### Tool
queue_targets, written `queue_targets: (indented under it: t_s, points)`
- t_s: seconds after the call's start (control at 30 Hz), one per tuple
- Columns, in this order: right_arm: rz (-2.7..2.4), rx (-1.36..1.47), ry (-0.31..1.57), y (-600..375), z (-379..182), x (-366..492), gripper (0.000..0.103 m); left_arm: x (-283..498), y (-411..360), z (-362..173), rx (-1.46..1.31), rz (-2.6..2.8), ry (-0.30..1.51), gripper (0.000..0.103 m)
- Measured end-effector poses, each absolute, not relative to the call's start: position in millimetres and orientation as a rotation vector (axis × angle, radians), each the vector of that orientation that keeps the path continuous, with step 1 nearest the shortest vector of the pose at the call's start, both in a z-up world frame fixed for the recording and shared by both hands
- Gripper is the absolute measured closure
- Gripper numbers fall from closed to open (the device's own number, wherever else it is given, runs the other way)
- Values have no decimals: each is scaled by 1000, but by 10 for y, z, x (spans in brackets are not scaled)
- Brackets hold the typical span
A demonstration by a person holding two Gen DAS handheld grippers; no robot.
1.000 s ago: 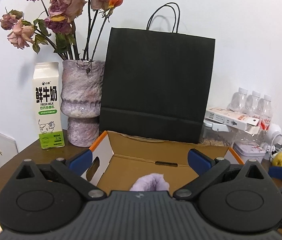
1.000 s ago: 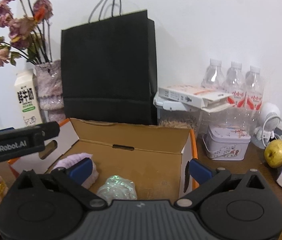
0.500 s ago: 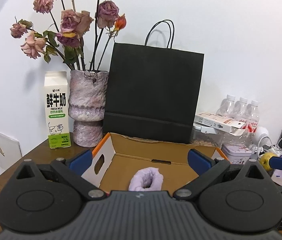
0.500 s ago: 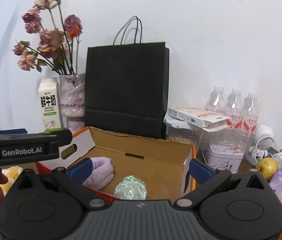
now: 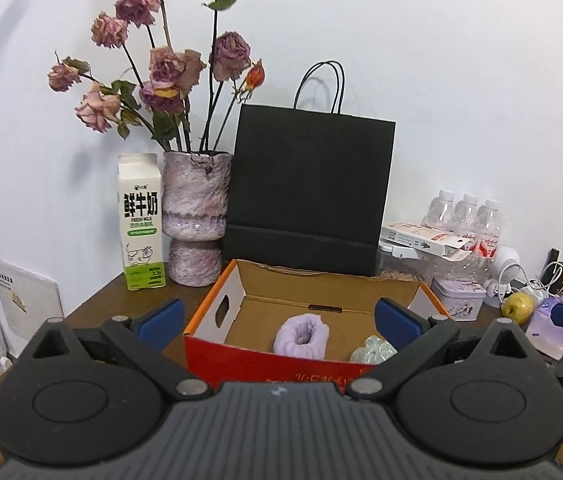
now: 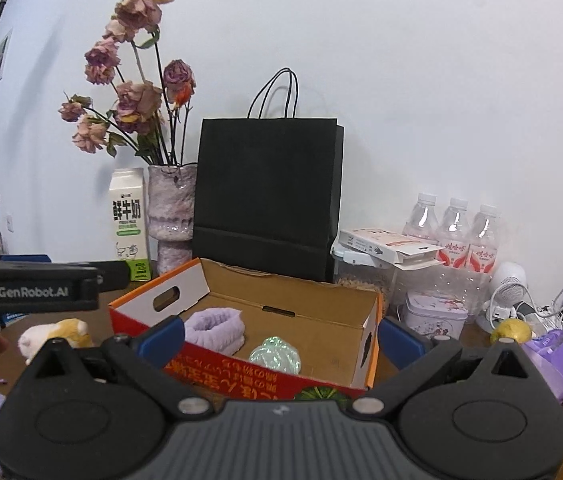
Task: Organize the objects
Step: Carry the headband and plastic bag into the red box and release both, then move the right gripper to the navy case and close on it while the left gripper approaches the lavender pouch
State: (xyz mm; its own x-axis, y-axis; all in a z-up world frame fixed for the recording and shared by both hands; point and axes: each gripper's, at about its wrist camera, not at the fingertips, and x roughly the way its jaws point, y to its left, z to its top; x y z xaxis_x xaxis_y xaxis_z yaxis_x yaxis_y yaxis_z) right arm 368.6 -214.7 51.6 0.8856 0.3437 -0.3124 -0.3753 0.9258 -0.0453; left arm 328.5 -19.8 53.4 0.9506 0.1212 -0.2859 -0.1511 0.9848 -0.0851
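Both the left gripper [image 5: 277,316] and right gripper [image 6: 281,332] hover wide open and empty over the cardboard box [image 6: 321,304], so the plush toy [image 6: 55,334] looks next: approach low, close gently.

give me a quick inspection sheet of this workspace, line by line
surface: brown wooden table, crowded along the wall.
job's things: open cardboard box holds a purple scrunchie and an iridescent ball; plush toy outside, left of the box.
clutter: milk carton, vase, black bag, water bottles, tin, pear.
grippers: left claw open, empty; right claw open, empty.
cables: white cables at right.
surroundings: white wall.
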Motion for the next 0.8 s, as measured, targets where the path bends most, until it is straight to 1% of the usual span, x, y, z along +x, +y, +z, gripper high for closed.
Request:
queue_targets:
  t_s: [0.33,0.8]
  points:
    - [372,-93,304,-2283,553,3266,0,2805,-196,585,-88,127,258,0]
    - [346,-51,326,-2518,412,2697,0,2115,-84,494,-47,152,274,0]
